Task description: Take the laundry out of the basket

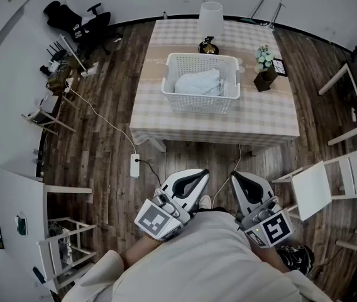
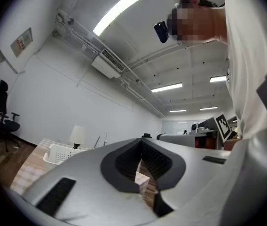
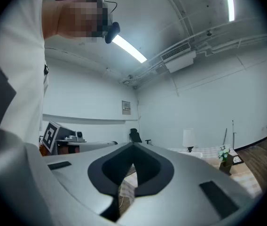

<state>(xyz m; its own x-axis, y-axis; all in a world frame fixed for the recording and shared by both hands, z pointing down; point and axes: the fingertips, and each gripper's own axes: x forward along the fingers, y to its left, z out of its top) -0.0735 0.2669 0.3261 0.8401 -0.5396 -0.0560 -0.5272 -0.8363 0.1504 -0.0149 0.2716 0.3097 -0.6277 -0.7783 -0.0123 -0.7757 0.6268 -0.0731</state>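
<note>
While both tools hang close to the person's body, well short of the table, the step in hand looks like the approach. The grey-and-black left gripper (image 1: 198, 176) has its jaws pressed together on nothing, so it should open before reaching in. Ahead, the white perforated plastic basket (image 1: 197, 104) stands on the checked-cloth table (image 1: 166, 119), with the crumpled pale blue laundry (image 1: 198, 82) inside. The matching right gripper (image 1: 236, 178) is likewise closed and empty. Come over the rim from above, pinch a raised fold, and avoid the small potted flowers (image 1: 265, 68) just beside the basket.
</note>
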